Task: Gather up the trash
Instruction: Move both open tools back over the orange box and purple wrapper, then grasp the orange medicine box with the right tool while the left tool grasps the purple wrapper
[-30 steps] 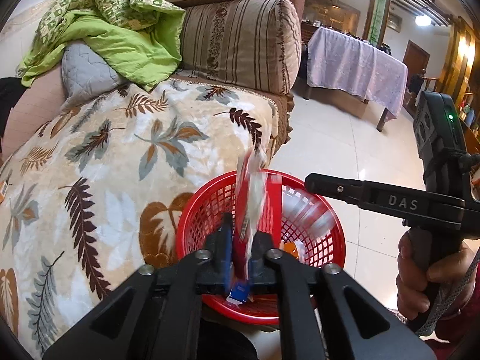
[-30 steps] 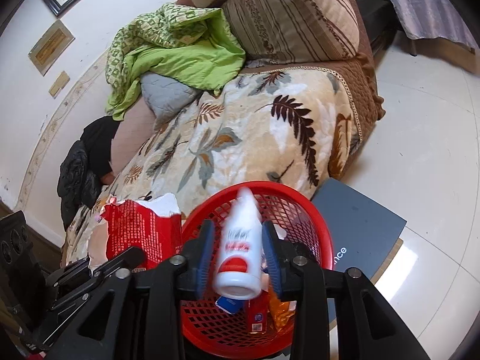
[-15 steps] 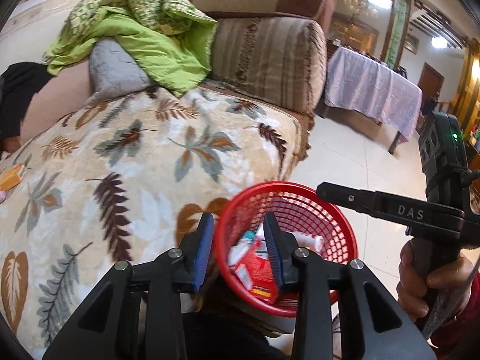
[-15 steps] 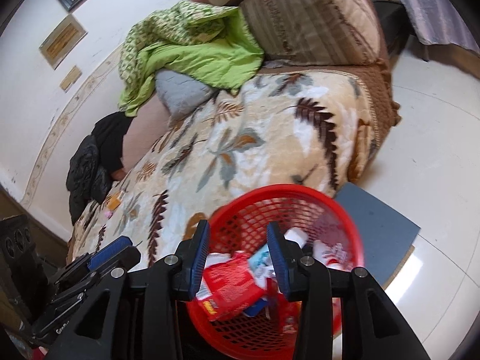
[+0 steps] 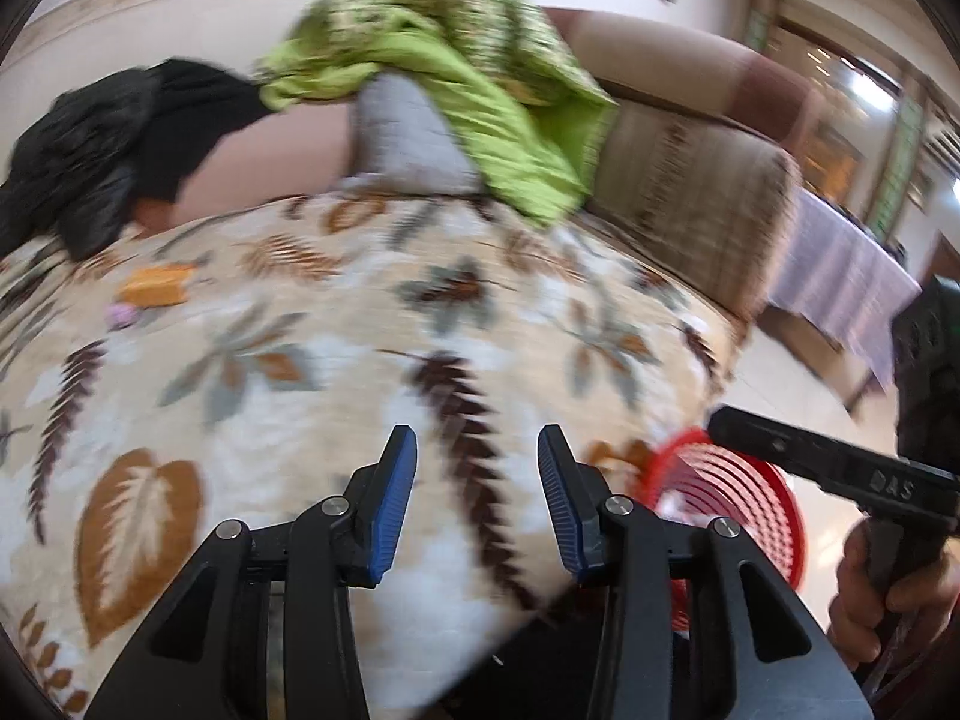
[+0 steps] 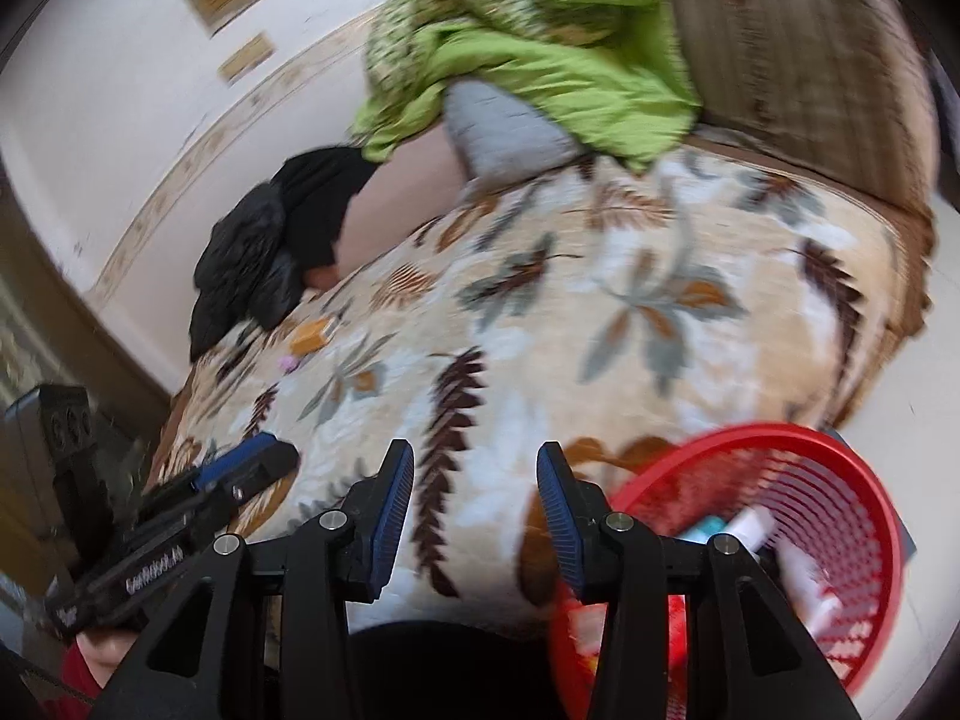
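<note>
My left gripper (image 5: 477,501) is open and empty over the leaf-patterned sofa blanket (image 5: 336,372). My right gripper (image 6: 474,501) is open and empty too. The red mesh basket (image 6: 840,480) sits at the lower right by the sofa, with a white bottle (image 6: 750,525) and other wrappers inside; its rim shows in the left wrist view (image 5: 750,498). An orange wrapper (image 5: 156,285) and a small pink piece (image 5: 123,315) lie far left on the blanket; they also show in the right wrist view: the wrapper (image 6: 309,333), the pink piece (image 6: 290,363). Both views are motion-blurred.
A green quilt (image 5: 456,78) over a grey pillow (image 5: 408,132) lies at the sofa back. Black clothing (image 5: 102,144) is heaped at the left. The striped armrest (image 5: 690,192) is at the right. A cloth-covered table (image 5: 840,276) stands beyond on the tiled floor.
The red wrapper and the white bottle dropped from the grippers into the basket. Both grippers opened and swung left, from over the basket toward the blanket.
</note>
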